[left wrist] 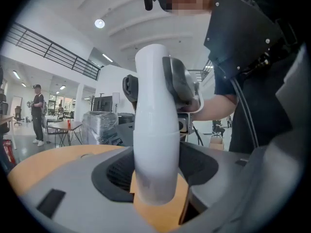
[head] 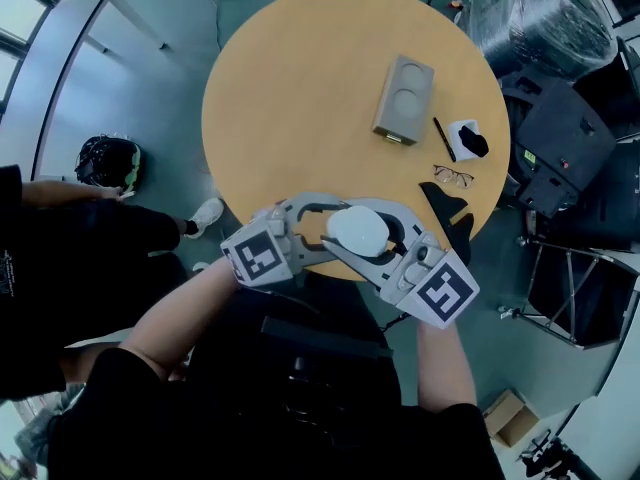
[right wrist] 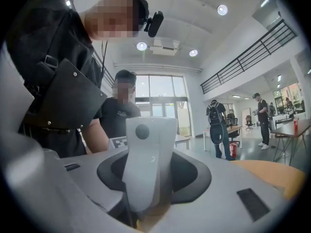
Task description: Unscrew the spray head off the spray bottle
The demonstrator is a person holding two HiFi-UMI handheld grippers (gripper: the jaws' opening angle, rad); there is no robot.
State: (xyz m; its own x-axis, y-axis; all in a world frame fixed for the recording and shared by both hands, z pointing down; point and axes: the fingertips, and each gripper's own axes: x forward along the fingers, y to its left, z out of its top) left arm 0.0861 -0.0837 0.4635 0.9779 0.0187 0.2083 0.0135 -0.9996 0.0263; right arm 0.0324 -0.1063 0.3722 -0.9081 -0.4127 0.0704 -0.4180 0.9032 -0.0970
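You hold the spray bottle (left wrist: 155, 130) between both tools, above the near edge of the round wooden worktop (head: 300, 98), just in front of your body. Your left hand-held gripper (left wrist: 154, 178) is clamped on the white body of the bottle, one jaw pad against each side. Your right hand-held gripper (right wrist: 146, 188) is closed on the spray head (right wrist: 148, 149), whose nozzle hole faces that gripper's camera. In the head view the two grippers meet at the bottle from opposite sides, their marker cubes turned up towards you. Farther back on the worktop lie a grey tray (head: 404, 99), a black pen (head: 444, 139) and a pair of glasses (head: 454, 176), well apart from the bottle.
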